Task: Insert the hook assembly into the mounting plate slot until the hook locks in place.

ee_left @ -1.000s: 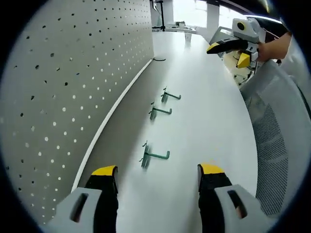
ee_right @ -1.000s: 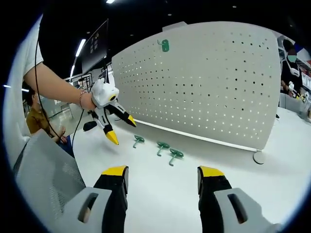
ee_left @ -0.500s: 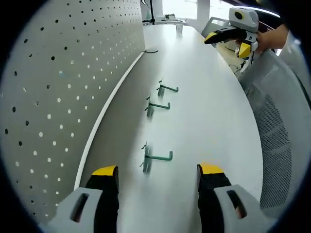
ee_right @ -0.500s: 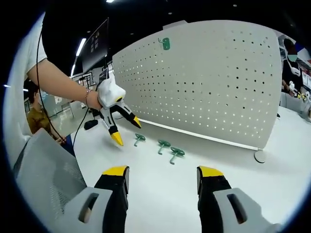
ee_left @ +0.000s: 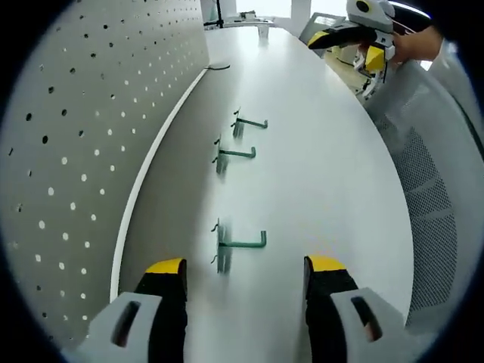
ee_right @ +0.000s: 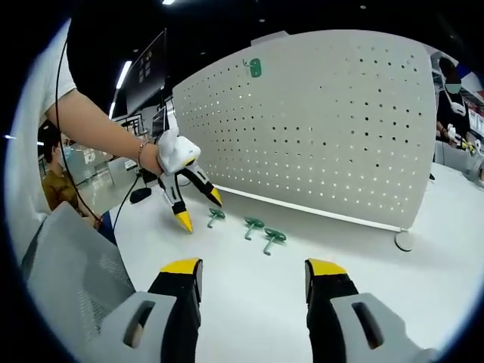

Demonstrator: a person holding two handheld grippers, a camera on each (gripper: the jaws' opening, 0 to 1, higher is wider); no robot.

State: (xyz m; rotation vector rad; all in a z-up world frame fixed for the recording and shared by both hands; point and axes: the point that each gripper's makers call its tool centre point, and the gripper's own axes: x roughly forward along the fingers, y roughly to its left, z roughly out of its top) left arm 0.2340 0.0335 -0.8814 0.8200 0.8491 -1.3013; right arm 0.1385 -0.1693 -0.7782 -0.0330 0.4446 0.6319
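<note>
The left gripper (ee_left: 243, 268), jaws wide apart and empty, hangs low centre over the nearest green peg hook (ee_left: 238, 245) lying flat on the white table (ee_left: 333, 166). A shallow pinch on its thin wire could skid or twist it, spoiling entry into the pegboard (ee_right: 325, 121). The right gripper (ee_right: 253, 272) is likewise spread and empty.

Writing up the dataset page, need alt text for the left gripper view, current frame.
The open left gripper hovers low over a white table, lined up with the nearest of three green hooks lying flat in a row beside a white pegboard. The right gripper is at the table's far edge, held by a hand.
</note>
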